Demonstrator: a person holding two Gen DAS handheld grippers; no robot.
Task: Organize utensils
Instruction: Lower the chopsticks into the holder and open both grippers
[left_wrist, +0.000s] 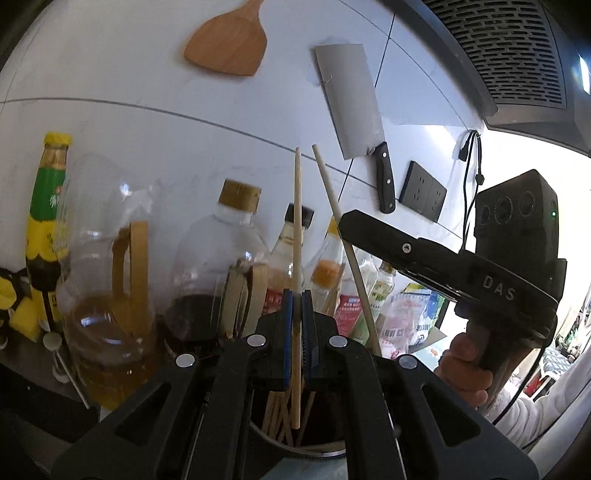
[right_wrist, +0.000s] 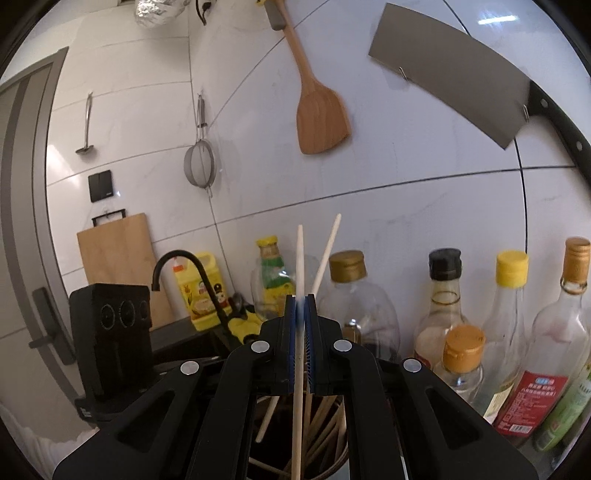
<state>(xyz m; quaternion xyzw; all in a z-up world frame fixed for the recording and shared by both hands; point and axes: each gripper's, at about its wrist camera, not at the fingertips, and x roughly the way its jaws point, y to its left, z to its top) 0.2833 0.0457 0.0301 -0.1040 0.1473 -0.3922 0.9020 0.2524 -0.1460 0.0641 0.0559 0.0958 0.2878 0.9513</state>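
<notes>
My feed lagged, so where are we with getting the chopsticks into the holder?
Done: several chopsticks already stand in the round holder. In hand: the left claw and the right claw are each shut on one chopstick, held over the holder. Left: release both.

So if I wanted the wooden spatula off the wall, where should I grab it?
Probably the handle. The wooden spatula hangs blade down against the tiles, handle rising to its hook, so come straight at the wall and pinch the narrow handle from its sides; the broad blade lies too flat to pinch.
</notes>
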